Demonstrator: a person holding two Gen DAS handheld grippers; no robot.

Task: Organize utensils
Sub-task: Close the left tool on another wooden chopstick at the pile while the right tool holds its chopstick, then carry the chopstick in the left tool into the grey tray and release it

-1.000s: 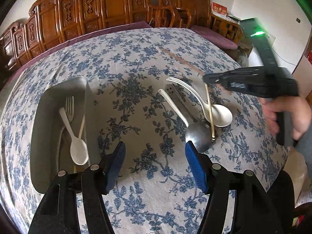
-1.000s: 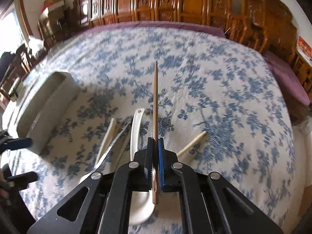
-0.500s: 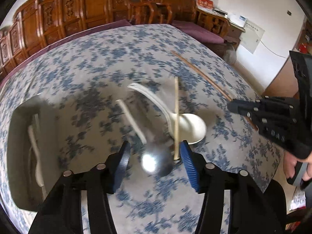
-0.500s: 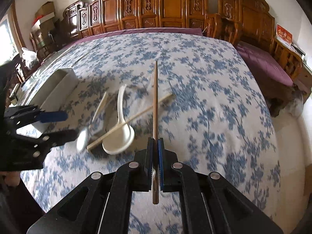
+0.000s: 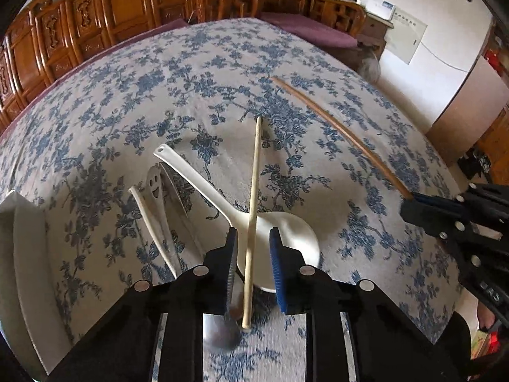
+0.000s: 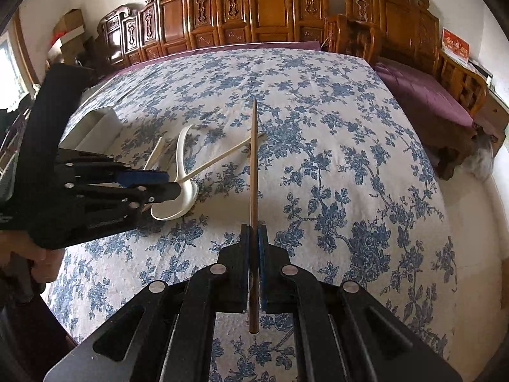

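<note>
Ahead of the left claw [image 5: 253, 254] lie a pale chopstick [image 5: 254, 191], white ladle [image 5: 286, 238] and spoons [image 5: 156, 210]; tray [image 5: 28, 254] to its left; bare cloth [image 6: 350, 159] ahead and right of the right claw [image 6: 253, 232].

A table [image 6: 350, 159] under a white cloth with blue flowers filled the room's middle, a purple under-cloth [image 6: 423, 95] showing at its far and right edges. Carved wooden chairs [image 6: 254, 9] stood packed in a row along the far edge and round the far right corner, against a pale wall [image 5: 445, 3] that bore a white panel [image 5: 405, 36]. Daylight came from a window [image 6: 11, 63] on the left, beside stacked cardboard boxes [image 6: 68, 30].
</note>
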